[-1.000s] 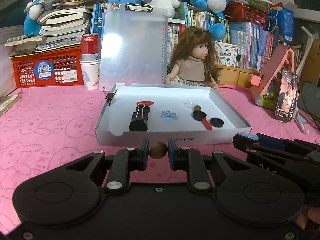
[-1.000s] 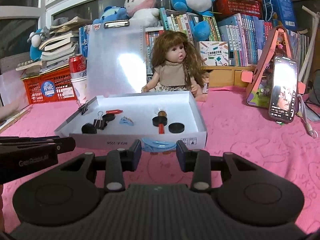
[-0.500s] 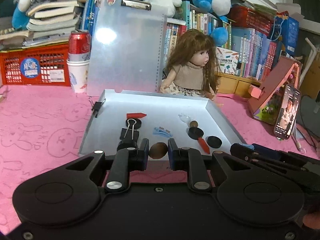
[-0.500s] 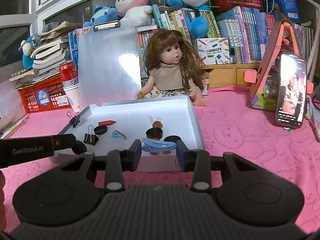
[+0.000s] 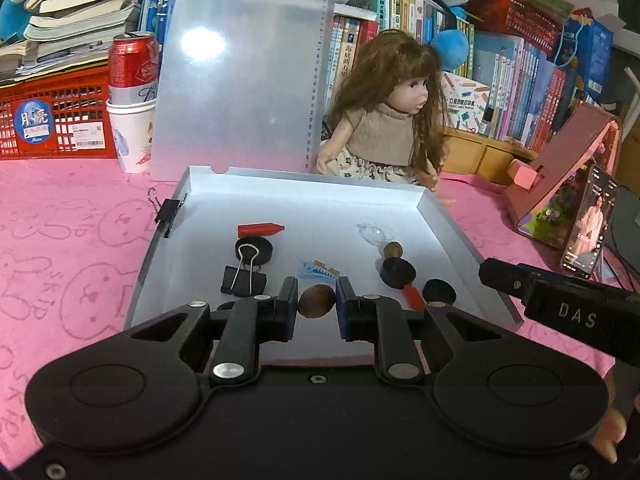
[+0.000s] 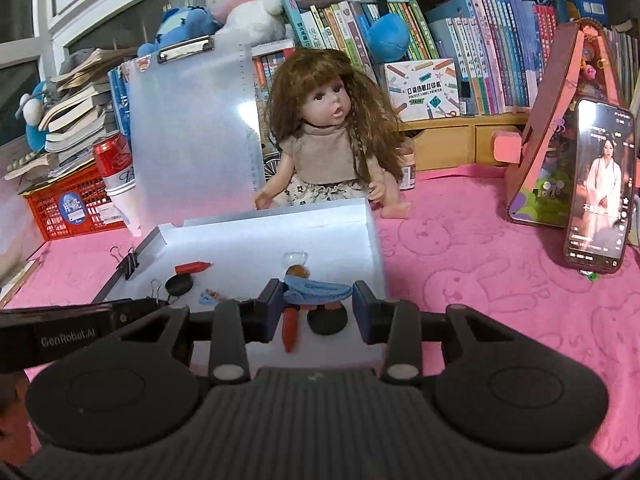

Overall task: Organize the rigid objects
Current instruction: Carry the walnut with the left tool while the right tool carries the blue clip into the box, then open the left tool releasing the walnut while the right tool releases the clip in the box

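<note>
My left gripper point(image 5: 317, 307) is shut on a small brown ball point(image 5: 316, 306) and holds it above the near part of the white tray point(image 5: 304, 200). My right gripper point(image 6: 318, 298) is shut on a blue hair clip point(image 6: 318, 292), held over the tray's point(image 6: 276, 220) near right part. In the tray lie a red crayon point(image 5: 260, 229), a black binder clip point(image 5: 244, 276), black discs point(image 5: 396, 272), a small blue clip point(image 5: 318, 271) and a clear cap point(image 5: 376, 232).
A doll point(image 5: 394, 112) sits behind the tray. A clear clipboard point(image 5: 240, 80) stands at the back left beside a red can on paper cups point(image 5: 132, 100) and a red basket point(image 5: 52, 116). A phone point(image 6: 600, 184) leans on a pink stand at right.
Both grippers have moved forward and up, from in front of the tray's near wall to above its inside, each carrying its object.
</note>
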`<move>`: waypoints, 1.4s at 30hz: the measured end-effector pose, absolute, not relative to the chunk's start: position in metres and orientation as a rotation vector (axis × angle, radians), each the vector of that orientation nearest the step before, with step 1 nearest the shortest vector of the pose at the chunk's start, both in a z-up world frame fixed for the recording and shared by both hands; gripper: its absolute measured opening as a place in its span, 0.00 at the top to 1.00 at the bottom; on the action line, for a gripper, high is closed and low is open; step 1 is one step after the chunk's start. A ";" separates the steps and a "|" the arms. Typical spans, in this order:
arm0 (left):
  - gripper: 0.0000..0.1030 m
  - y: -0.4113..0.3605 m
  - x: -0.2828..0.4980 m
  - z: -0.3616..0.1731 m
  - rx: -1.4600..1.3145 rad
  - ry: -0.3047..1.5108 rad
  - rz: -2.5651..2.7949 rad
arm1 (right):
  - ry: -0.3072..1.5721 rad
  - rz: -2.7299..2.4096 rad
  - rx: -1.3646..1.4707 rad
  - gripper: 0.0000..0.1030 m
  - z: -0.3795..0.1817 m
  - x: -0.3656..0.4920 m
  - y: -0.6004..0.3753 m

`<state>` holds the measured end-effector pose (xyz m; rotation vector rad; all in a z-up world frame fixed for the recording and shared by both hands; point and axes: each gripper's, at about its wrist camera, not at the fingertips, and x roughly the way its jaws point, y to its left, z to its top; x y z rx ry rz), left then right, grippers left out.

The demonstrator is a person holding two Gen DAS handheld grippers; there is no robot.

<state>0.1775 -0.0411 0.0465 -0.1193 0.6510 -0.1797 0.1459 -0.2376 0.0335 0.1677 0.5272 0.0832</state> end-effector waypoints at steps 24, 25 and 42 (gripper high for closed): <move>0.81 -0.059 0.210 0.006 -0.069 0.741 -0.146 | 0.730 0.071 0.132 0.58 0.000 0.184 -0.227; 0.81 -0.059 0.211 0.006 -0.065 0.739 -0.146 | 0.733 0.071 0.126 0.58 0.000 0.185 -0.226; 0.81 -0.063 0.244 0.003 -0.058 0.727 -0.133 | 0.768 0.118 0.136 0.58 -0.001 0.227 -0.226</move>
